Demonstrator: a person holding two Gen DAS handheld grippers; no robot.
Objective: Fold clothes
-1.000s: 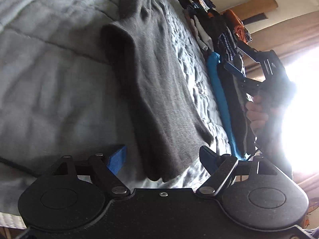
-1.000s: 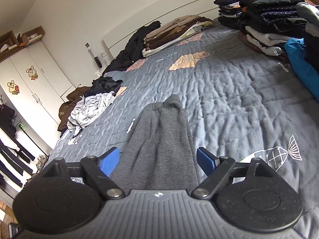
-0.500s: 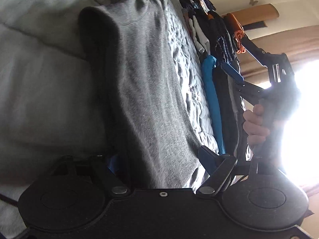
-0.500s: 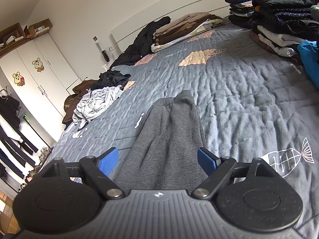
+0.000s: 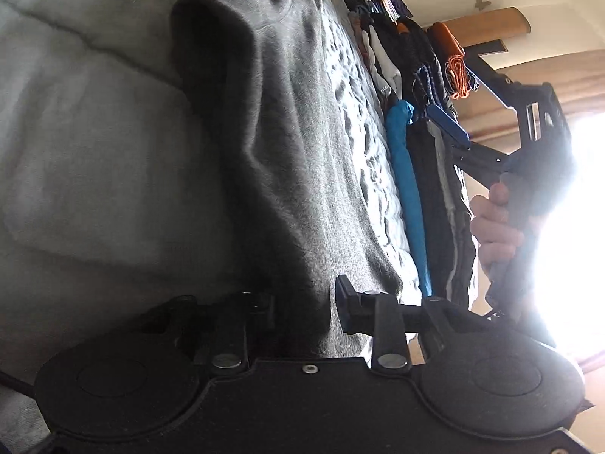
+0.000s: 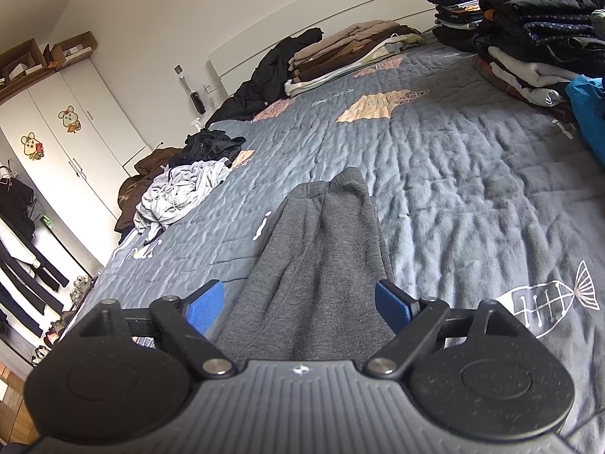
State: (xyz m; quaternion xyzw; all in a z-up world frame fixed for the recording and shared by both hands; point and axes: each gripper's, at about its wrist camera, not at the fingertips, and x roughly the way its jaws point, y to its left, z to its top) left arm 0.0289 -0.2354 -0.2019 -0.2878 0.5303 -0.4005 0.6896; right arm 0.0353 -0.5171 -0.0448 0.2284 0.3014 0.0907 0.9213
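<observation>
White wardrobe, hairbrush, cardboard boxes behind.

Quilt ahead open (stacks apparently right).

No readable words, brands or numbers, only cartoon mouse stickers on white wardrobe doors at 10 o'clock, small unreadable emblem on gripper housing

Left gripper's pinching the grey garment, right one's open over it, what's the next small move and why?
Probably close the right gripper on the grey garment: its jaws stand open with the cloth between them, while the left gripper has just closed on its end.
</observation>
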